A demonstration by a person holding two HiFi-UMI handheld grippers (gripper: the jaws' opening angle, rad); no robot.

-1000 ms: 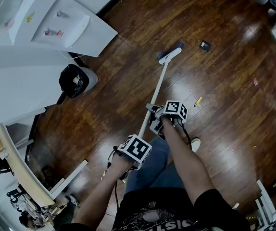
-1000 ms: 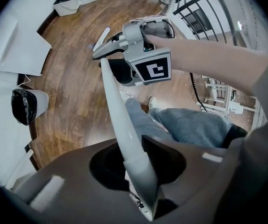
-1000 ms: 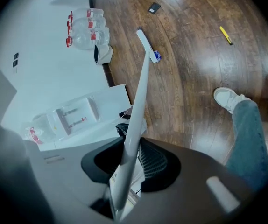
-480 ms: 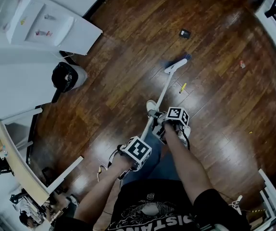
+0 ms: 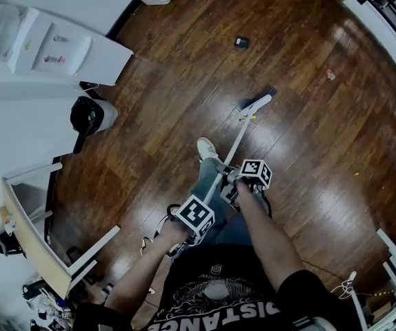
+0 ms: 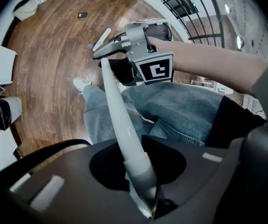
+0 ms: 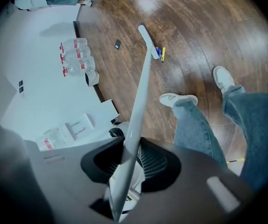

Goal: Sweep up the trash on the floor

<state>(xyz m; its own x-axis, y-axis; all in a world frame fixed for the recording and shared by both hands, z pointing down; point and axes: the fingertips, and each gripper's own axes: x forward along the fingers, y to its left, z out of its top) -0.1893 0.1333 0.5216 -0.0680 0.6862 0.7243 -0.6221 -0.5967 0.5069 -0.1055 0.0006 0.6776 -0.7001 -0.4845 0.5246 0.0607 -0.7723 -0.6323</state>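
In the head view, you hold the broom (image 5: 254, 106) with both tools: your left tongs (image 5: 198, 212) near the handle's top end, your right tongs (image 5: 245, 178) further down it. The broom head rests on the wood floor (image 5: 308, 136), touching a yellow scrap (image 5: 252, 117). A black scrap (image 5: 241, 42) and a red scrap (image 5: 330, 75) lie well apart from it. A bin (image 5: 91, 114) with a black liner stands by the white wall; you cannot tell what is in it.

In the left gripper view, your left tongs are clamped on the handle's end, and the handle runs up to the right tongs ahead.

In the right gripper view, your right tongs are clamped on the handle. The yellow scrap lies just beside the broom head, and the black scrap lies beyond it, toward the wall.
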